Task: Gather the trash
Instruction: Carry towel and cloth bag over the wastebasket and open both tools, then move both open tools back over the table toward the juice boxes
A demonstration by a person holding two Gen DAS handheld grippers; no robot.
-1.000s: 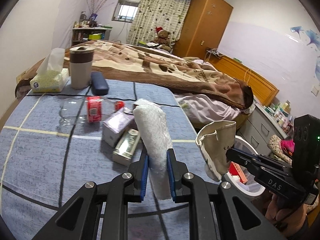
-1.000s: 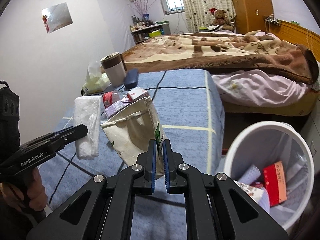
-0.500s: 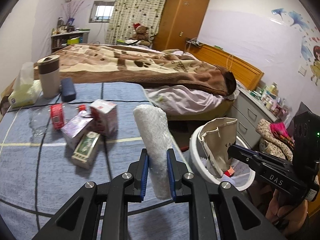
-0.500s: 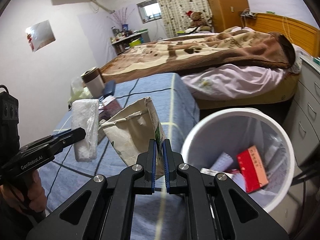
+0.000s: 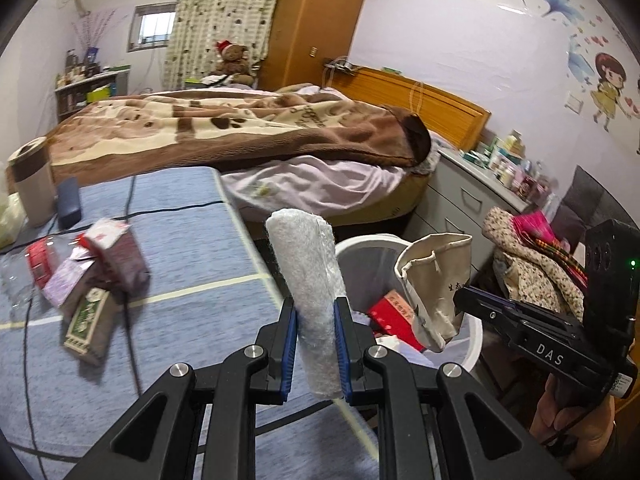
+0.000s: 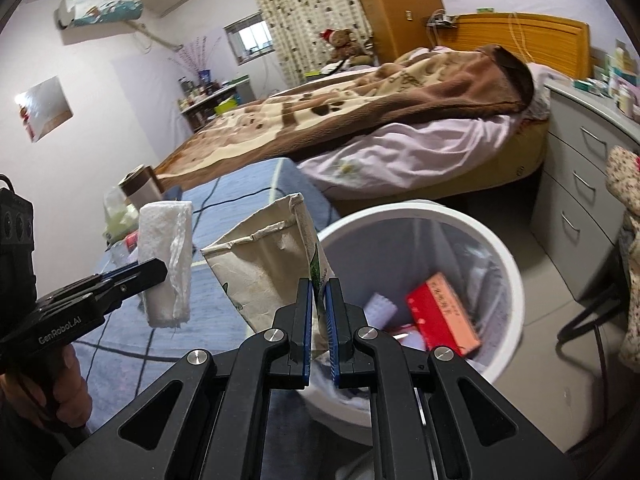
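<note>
My left gripper is shut on a rolled white paper towel that stands up between its blue pads, at the table's right edge beside the white trash bin. My right gripper is shut on the edge of a crumpled beige paper bag, held over the bin's near rim. The bin holds a red box and white scraps. From the left wrist view the bag hangs over the bin. The right wrist view shows the towel at the left.
Several small cartons and wrappers, a clear plastic bottle, a cup and a dark case lie on the blue tablecloth. A bed stands behind, grey drawers to the right of the bin.
Both grippers have swung to the right, away from the table's middle toward the bin, each still holding its item. The bag now hangs over the bin's opening.
</note>
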